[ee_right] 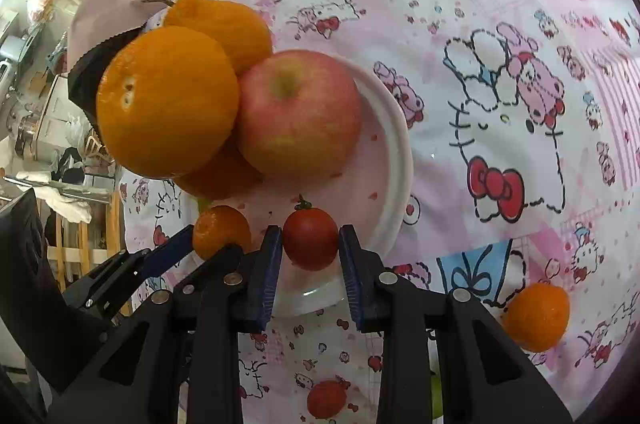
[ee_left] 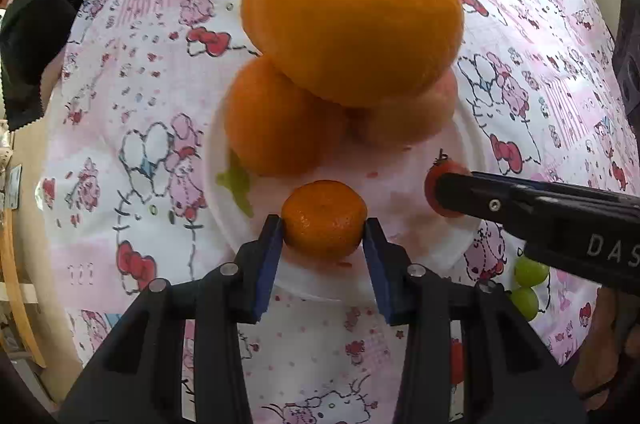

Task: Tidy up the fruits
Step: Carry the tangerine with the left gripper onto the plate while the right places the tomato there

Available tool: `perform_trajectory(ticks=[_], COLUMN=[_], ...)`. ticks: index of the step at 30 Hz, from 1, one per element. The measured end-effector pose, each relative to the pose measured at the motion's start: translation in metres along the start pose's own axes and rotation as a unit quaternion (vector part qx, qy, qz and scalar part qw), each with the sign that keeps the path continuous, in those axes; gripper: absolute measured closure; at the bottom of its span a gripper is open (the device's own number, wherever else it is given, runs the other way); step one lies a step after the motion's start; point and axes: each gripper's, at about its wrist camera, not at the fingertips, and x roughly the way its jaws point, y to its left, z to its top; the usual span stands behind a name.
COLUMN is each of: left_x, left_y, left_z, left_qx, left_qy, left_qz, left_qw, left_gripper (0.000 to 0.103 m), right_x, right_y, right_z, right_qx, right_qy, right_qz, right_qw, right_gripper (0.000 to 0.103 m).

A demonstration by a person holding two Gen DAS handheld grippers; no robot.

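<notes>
A white plate (ee_left: 400, 192) (ee_right: 396, 160) holds a pile of large oranges (ee_left: 352, 12) (ee_right: 166, 104) and a pink-red apple (ee_right: 298, 112) (ee_left: 412, 116). My left gripper (ee_left: 324, 224) is shut on a small mandarin (ee_left: 324, 219) (ee_right: 220, 230) just above the plate's near rim. My right gripper (ee_right: 310, 240) is shut on a cherry tomato (ee_right: 310, 242) (ee_left: 434, 184) over the plate's near edge; in the left wrist view it reaches in from the right. The two grippers stand side by side, close together.
On the pink cartoon-print tablecloth (ee_right: 500, 24) lie another mandarin (ee_right: 536, 316), a second cherry tomato (ee_right: 326, 398) and two green grapes (ee_left: 528, 284). A green piece (ee_left: 238, 184) lies on the plate's left side. A black and pink bag (ee_left: 36, 36) sits at the far left.
</notes>
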Motion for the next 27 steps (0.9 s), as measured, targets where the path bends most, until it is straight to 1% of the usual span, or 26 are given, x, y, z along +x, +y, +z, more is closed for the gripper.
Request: perform_trajectory(ticks=[3,7,11,13,15,16,18,19,20,21,22,24,25,26,27], left_x=[0.003,0.005,0.004,0.002,0.0,-0.002,-0.005,-0.007,-0.008,-0.009,-0.01,-0.012,-0.013,-0.015,-0.016], left_y=[-0.002,-0.004,-0.007,-0.009,-0.011,-0.012,-0.015,-0.016,-0.018,-0.018,-0.017,-0.017,-0.017,-0.018,-0.018], left_z=[0.0,0.001,0.002,0.001,0.001,0.0,0.0,0.0,0.0,0.0,0.0,0.001,0.001,0.001,0.0], left_qx=[0.0,0.003,0.011,0.013,0.015,0.018,0.024,0.028,0.03,0.028,0.026,0.021,0.019,0.02,0.021], left_qy=[0.006,0.005,0.004,0.003,0.0,-0.003,-0.01,-0.014,-0.016,-0.018,-0.019,-0.019,-0.02,-0.022,-0.024], left_qz=[-0.002,0.004,0.006,0.006,0.005,0.005,0.013,0.016,0.019,0.02,0.018,0.013,0.009,0.007,0.008], left_qw=[1.0,1.0,0.9999,0.9999,0.9999,0.9998,0.9996,0.9994,0.9993,0.9992,0.9993,0.9995,0.9996,0.9995,0.9995], left_gripper=[0.065,0.064,0.064,0.062,0.051,0.048,0.038,0.035,0.03,0.027,0.026,0.026,0.026,0.026,0.026], right_x=[0.003,0.007,0.006,0.003,0.001,-0.001,-0.004,-0.009,-0.013,-0.018,-0.021,-0.027,-0.031,-0.033,-0.035], right_y=[-0.002,-0.004,-0.005,-0.006,-0.005,-0.005,-0.002,-0.001,0.0,0.002,0.005,0.01,0.01,0.01,0.009], right_z=[-0.001,-0.002,-0.001,-0.001,0.0,0.001,0.002,0.003,0.004,0.005,0.004,0.001,0.0,-0.002,-0.002], right_qx=[0.005,0.013,0.016,0.02,0.02,0.017,0.003,0.0,0.001,-0.001,-0.007,-0.024,-0.023,-0.019,-0.017], right_qy=[0.006,0.012,0.01,0.007,0.006,0.006,0.008,0.003,0.0,-0.001,-0.001,-0.006,-0.014,-0.019,-0.019], right_qz=[-0.003,-0.008,-0.008,-0.004,-0.001,-0.003,-0.021,-0.021,-0.016,-0.011,-0.008,-0.015,-0.017,-0.016,-0.014], right_qw=[1.0,1.0,1.0,1.0,1.0,1.0,1.0,1.0,1.0,1.0,1.0,1.0,0.999,1.0,1.0], right_gripper=[0.072,0.071,0.07,0.069,0.069,0.069,0.069,0.069,0.069,0.069,0.069,0.057,0.043,0.036,0.035])
